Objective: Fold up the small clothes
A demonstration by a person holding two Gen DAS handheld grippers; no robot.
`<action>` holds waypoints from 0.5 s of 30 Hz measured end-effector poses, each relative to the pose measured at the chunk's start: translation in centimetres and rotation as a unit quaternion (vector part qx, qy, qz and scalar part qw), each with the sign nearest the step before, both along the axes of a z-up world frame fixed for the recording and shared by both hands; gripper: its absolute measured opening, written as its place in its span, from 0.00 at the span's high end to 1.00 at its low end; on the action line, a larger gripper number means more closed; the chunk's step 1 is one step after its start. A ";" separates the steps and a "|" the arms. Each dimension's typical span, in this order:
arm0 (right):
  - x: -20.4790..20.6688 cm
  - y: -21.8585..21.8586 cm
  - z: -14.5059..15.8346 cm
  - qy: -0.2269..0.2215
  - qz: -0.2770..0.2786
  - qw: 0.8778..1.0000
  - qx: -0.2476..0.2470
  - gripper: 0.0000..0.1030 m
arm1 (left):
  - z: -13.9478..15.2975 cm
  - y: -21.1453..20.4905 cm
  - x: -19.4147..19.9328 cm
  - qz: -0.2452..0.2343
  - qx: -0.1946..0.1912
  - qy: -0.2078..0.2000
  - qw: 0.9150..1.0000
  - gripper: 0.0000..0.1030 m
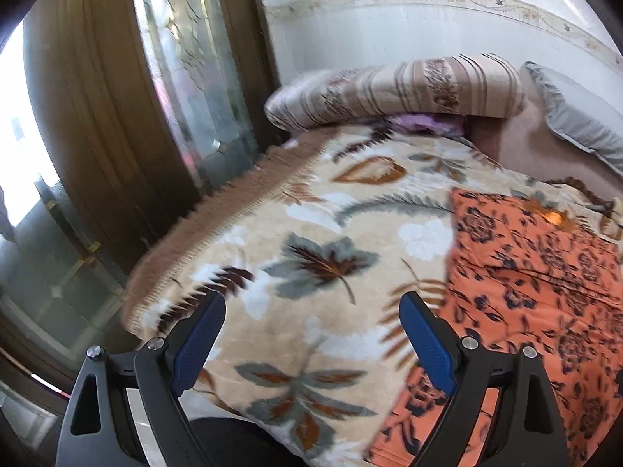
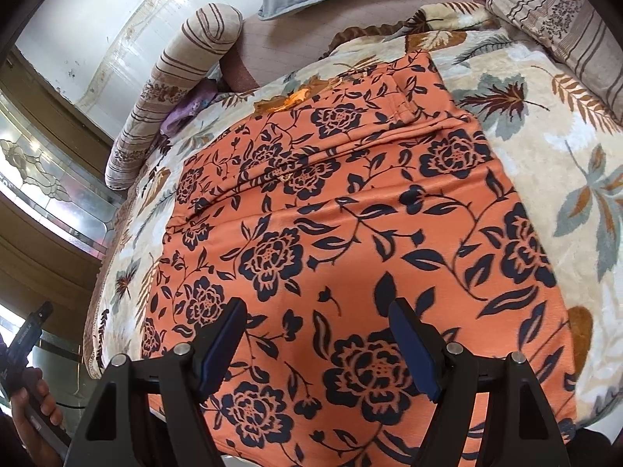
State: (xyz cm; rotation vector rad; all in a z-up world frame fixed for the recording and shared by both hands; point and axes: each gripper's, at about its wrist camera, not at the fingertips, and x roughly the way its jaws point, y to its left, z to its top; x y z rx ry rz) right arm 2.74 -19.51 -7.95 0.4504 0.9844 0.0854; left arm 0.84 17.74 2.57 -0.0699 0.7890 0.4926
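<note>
An orange garment printed with dark flowers lies spread flat on a leaf-patterned blanket; a fold or seam crosses its far part. My right gripper hovers open above the garment's near half, nothing between its blue pads. In the left wrist view the same garment lies to the right. My left gripper is open over the bare blanket just left of the garment's edge. At the lower left of the right wrist view, a hand holds the other gripper's handle.
A striped bolster and a grey pillow lie at the bed's far end against a white wall. A glass-panelled wooden door stands left of the bed. The blanket's fringed edge drops off on that side. A second striped pillow lies far right.
</note>
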 end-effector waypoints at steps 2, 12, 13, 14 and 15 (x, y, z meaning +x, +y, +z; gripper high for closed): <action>-0.7 -1.3 0.0 0.010 -0.001 1.000 0.002 0.24 | -1.4 0.2 0.2 -0.034 -0.062 0.010 0.997 0.12; -7.0 -13.9 -1.5 0.085 -0.098 0.991 0.016 0.24 | -11.9 -0.6 -0.7 -0.152 -0.223 0.123 0.955 0.12; -7.4 -14.4 -2.0 0.095 -0.089 0.991 0.031 0.24 | -12.2 -0.6 -0.9 -0.156 -0.231 0.125 0.952 0.12; -7.6 -14.7 -2.5 0.102 -0.076 0.991 0.047 0.24 | -12.6 -0.6 -1.4 -0.161 -0.242 0.127 0.948 0.12; -7.9 -14.7 -3.1 0.111 -0.066 0.990 0.061 0.24 | -12.8 -0.5 -1.7 -0.163 -0.252 0.130 0.945 0.12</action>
